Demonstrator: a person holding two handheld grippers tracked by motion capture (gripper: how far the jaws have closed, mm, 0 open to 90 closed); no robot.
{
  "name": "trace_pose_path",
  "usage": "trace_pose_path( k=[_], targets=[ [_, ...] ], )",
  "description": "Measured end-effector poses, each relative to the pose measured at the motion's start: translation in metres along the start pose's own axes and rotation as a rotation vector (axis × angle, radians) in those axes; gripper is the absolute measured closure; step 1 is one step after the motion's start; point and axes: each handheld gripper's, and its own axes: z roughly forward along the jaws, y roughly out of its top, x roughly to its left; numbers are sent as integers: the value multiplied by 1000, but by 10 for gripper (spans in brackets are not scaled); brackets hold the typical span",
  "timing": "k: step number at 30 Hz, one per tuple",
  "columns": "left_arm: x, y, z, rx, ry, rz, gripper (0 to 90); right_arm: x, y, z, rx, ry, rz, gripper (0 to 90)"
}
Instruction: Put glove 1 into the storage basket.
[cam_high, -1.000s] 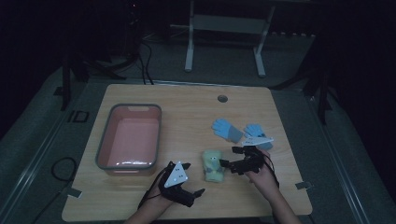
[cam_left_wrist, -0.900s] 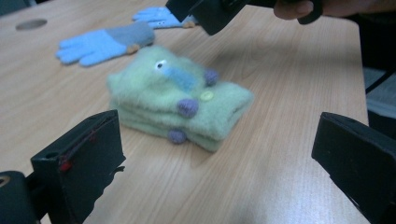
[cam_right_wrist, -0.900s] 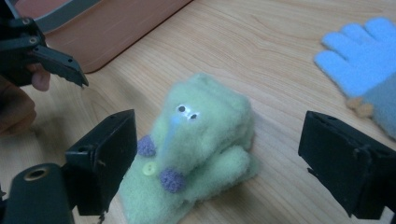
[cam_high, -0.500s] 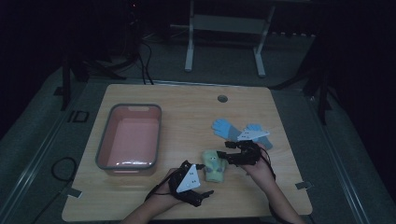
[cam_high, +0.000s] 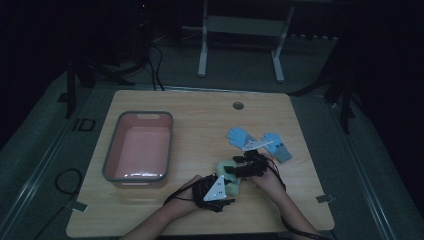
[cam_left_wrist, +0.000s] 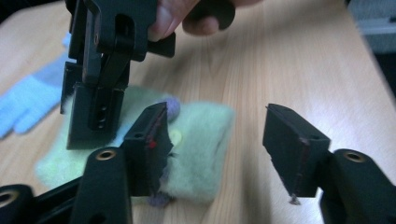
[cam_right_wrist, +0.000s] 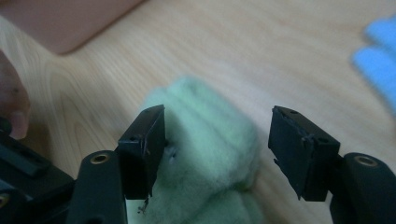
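One pale green fuzzy glove (cam_high: 229, 176) flat on the wooden table (cam_high: 200, 107), near its front edge, between two hand-held grippers.

Left gripper (cam_left_wrist: 219, 140) part-open after closing in, one jaw over the glove's edge, the other over bare wood, nothing clamped. Right gripper (cam_right_wrist: 217, 147) likewise unclenched, jaws astride the fabric, having just widened a little. Two blue gloves (cam_high: 257, 142) just behind. One pink tub (cam_high: 138, 152) well to the left.

High view looks down on the table (cam_high: 200, 107); both gripper views, close in, share the green cloth (cam_left_wrist: 201, 140).
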Motion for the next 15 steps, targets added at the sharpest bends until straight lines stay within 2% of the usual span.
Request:
trace_pose_path(
  k=[4, 7, 8, 9, 10, 11, 12, 14, 15],
  targets=[
    [1, -6, 6, 29, 3, -9, 432, -3, -9, 9, 26, 25, 30, 338],
    [1, -6, 7, 31, 7, -13, 444, -4, -13, 10, 11, 52, 57, 384],
    [1, -7, 8, 35, 14, -9, 448, -5, -15, 10, -1, 71, 65, 452],
    [1, -7, 8, 45, 18, -2, 451, -4, -16, 10, 0, 76, 58, 499],
    [1, -7, 8, 45, 18, -2, 459, -4, -16, 10, 0, 76, 58, 499],
    [-1, -8, 10, 58, 37, 16, 459, -3, -15, 10, 10, 78, 52, 537],
    [-1, -9, 10, 69, 45, 24, 484, 0, -14, 9, 14, 64, 20, 582],
    [-2, -8, 12, 86, 66, 51, 500, 5, -12, 8, 24, 33, -29, 598],
    [-3, -8, 13, 94, 77, 69, 510, 7, -11, 7, 31, 23, -36, 601]
  ],
)
